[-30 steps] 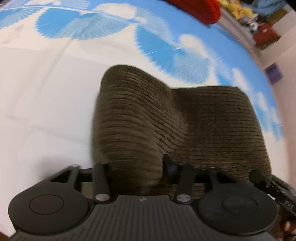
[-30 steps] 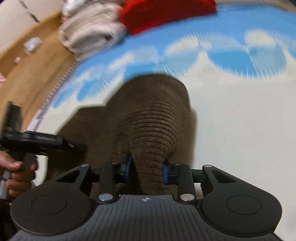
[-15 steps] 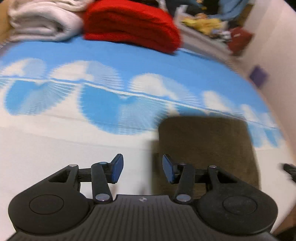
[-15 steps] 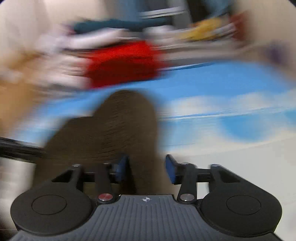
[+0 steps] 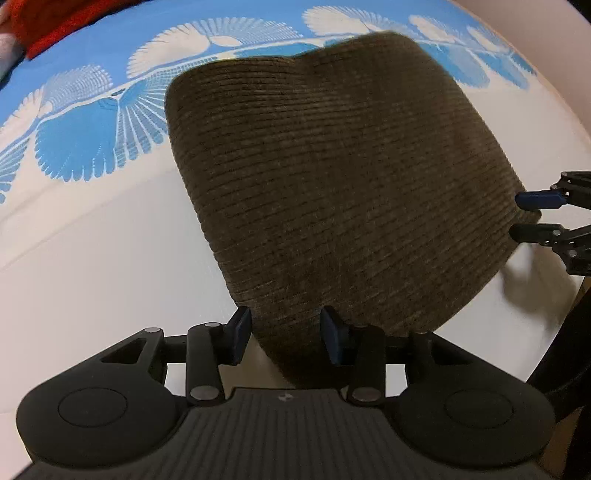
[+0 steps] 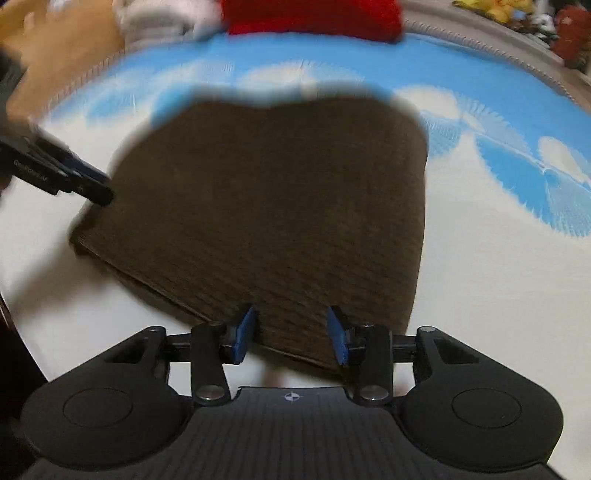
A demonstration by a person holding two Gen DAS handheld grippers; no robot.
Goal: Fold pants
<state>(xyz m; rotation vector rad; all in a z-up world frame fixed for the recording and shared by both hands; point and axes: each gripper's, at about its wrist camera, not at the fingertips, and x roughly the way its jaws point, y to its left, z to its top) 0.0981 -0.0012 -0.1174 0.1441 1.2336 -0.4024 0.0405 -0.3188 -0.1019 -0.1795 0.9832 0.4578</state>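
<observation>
The brown corduroy pants (image 5: 332,184) lie folded in a flat stack on the white bedsheet with blue fan prints (image 5: 92,258). My left gripper (image 5: 286,334) points steeply down at the stack's near left corner. Its jaws are closing with that corner between the blue pads, and a sliver of gap shows beside one pad. The right wrist view shows the pants (image 6: 277,203) too, with the left gripper (image 6: 99,194) at their left edge. My right gripper (image 6: 291,334) stands open over the near right edge. In the left wrist view the right gripper (image 5: 524,216) straddles that corner.
A red folded item (image 6: 314,18) and pale towels (image 6: 162,18) lie at the far end of the bed. Plush toys (image 6: 495,7) sit beyond the bed's piped edge (image 6: 535,70). Wooden floor (image 6: 66,55) shows at the far left.
A second ago both grippers pinched a raised fold of the pants. The fold has been laid down flat and let go. The left gripper swung off to the side and came back to the corner.
</observation>
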